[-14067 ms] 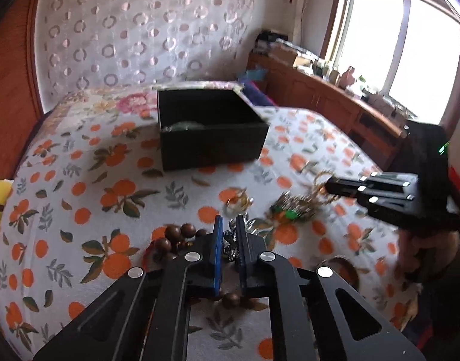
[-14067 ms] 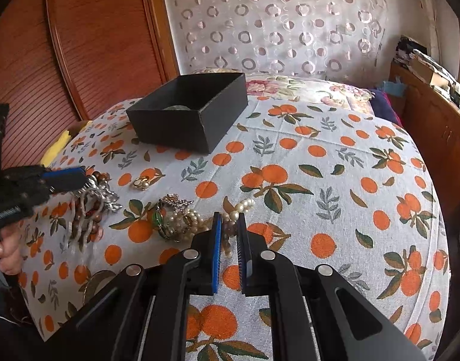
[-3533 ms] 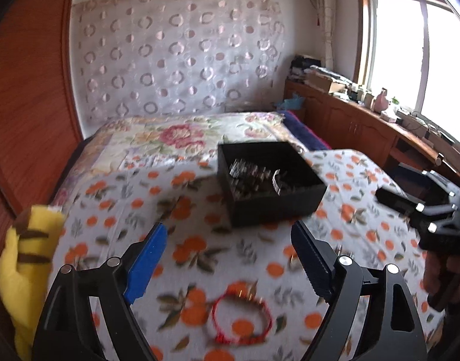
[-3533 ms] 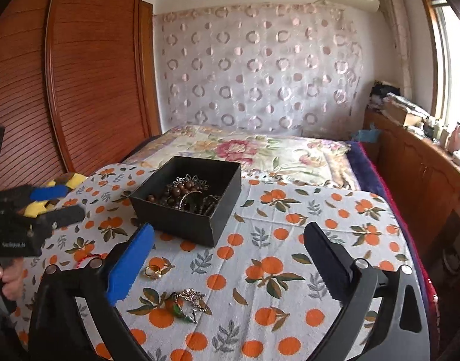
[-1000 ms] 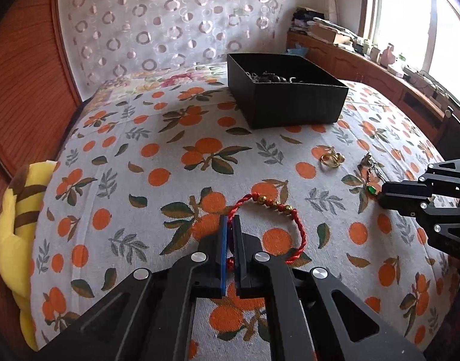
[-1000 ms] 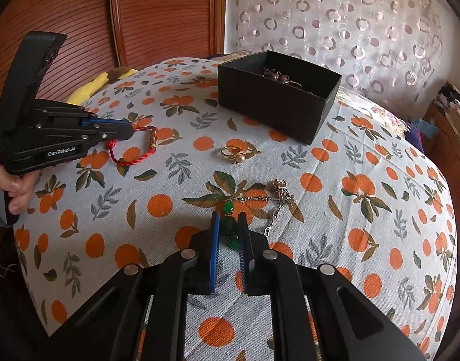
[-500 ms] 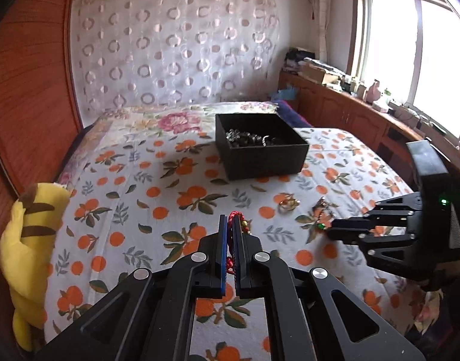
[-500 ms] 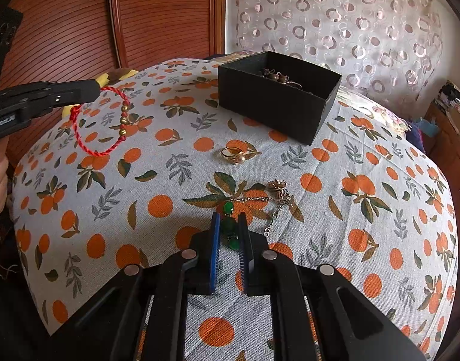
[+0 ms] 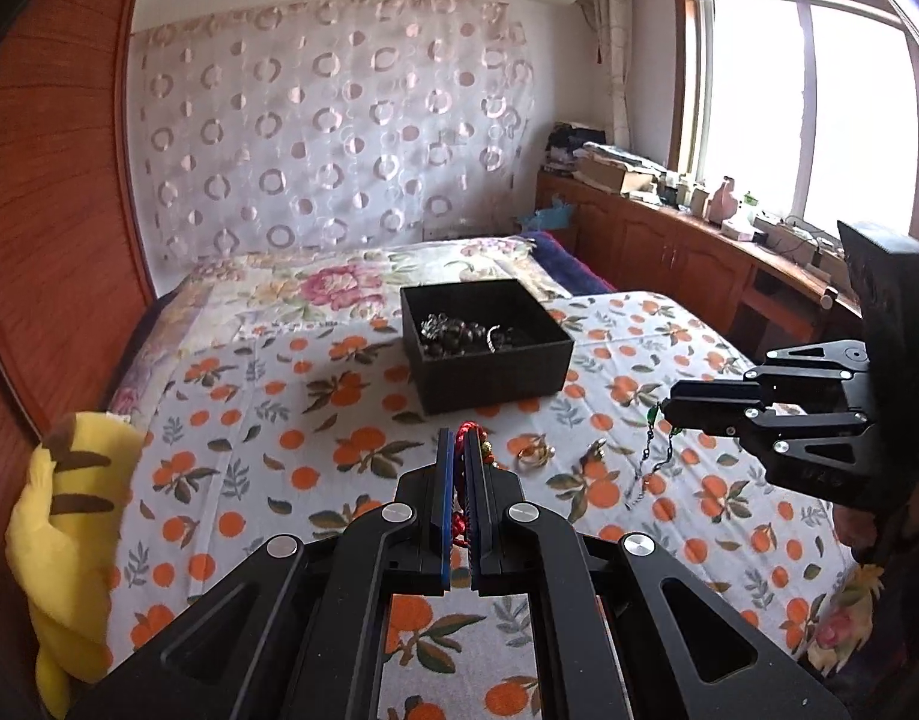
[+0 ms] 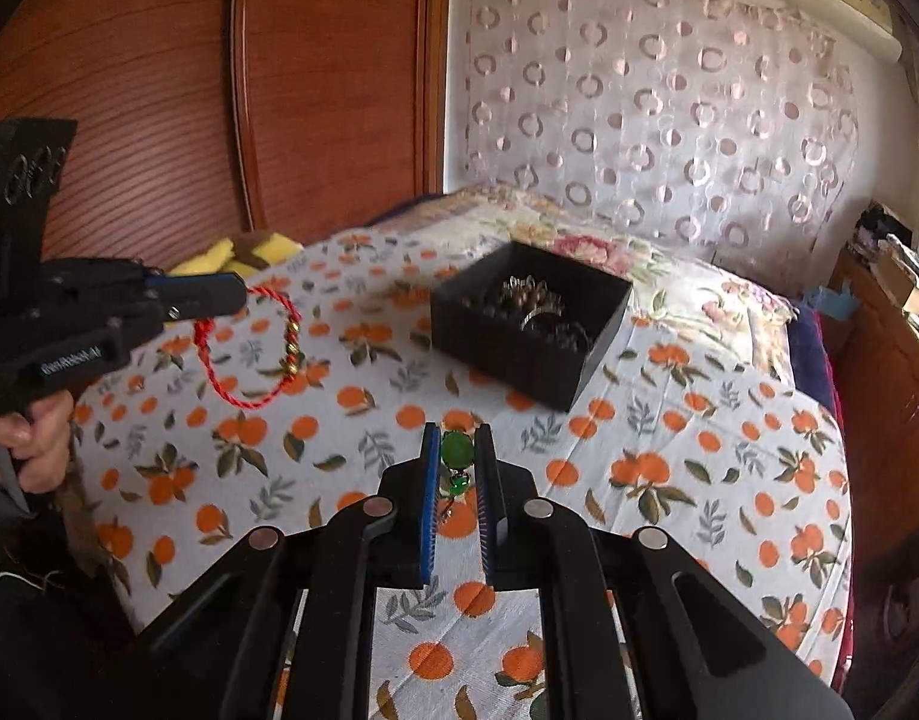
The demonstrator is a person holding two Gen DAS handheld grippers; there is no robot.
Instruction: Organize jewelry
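Both pieces are lifted higher off the bed than half a second ago. Left hand-held gripper point(image 9: 457, 450) pinches the red braided cord bracelet with gold beads point(image 10: 249, 348); right hand-held gripper point(image 10: 457, 450) clamps the green-stone pendant chain point(image 10: 457, 449). Carry both over the open black cardboard box point(image 9: 489, 360), then release low. Readable writing: none; the left gripper's side label is blurred.

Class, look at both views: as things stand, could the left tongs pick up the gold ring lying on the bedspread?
Probably not yet: the left tongs are shut on the red bracelet, though nothing blocks the gold ring.

Daylight from blown-out window point(image 9: 801, 114); fisheye bending, dark corners; right view slightly blurred.
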